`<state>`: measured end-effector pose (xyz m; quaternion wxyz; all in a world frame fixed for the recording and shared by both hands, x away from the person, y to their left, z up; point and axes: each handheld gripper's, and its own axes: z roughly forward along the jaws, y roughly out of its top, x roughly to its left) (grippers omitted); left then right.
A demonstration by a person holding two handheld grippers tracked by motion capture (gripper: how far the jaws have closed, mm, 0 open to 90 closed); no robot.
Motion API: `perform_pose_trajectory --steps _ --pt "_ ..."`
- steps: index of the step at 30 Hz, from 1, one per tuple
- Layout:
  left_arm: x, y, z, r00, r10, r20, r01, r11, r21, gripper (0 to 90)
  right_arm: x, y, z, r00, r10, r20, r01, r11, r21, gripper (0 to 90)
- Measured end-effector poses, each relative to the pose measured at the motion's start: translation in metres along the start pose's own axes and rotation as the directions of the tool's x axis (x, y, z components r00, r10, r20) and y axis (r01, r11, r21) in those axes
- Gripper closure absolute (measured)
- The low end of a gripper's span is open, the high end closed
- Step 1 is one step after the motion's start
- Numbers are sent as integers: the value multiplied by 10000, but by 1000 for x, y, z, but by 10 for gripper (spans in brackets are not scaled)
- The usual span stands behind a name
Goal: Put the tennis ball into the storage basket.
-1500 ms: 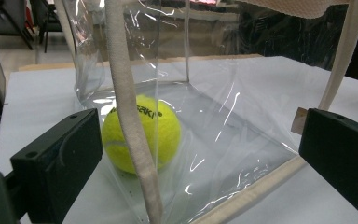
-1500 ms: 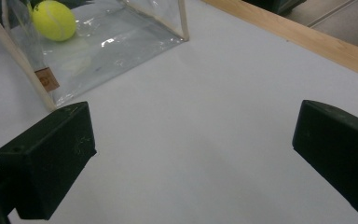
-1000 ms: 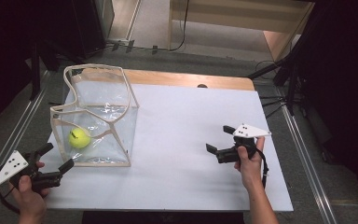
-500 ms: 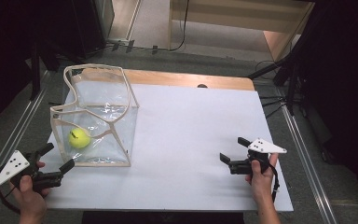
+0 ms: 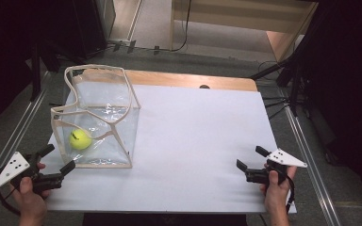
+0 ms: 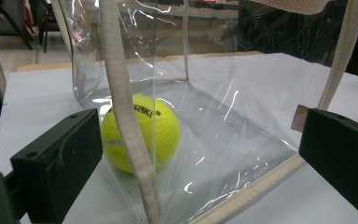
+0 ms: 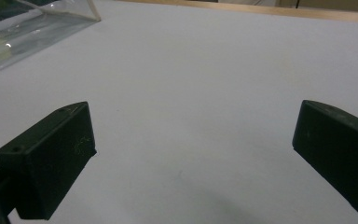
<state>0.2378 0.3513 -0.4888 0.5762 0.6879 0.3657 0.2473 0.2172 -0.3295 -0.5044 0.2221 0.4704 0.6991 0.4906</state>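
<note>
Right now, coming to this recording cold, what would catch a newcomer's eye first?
The yellow-green tennis ball stands out, lying inside a clear plastic bag with beige trim at the left of the white table. Next, the two handheld grippers near the table's front edge: the left gripper is open and aimed at the bag, and the right gripper is open over bare tabletop.
</note>
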Motion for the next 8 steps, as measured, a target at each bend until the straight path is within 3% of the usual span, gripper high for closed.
perform_pose_trajectory --steps 8 --pt "0 0 0 10000 -24 9 24 10000 -33 0 -9 -6 -11 9980 294 554 -276 9991 -333 0"
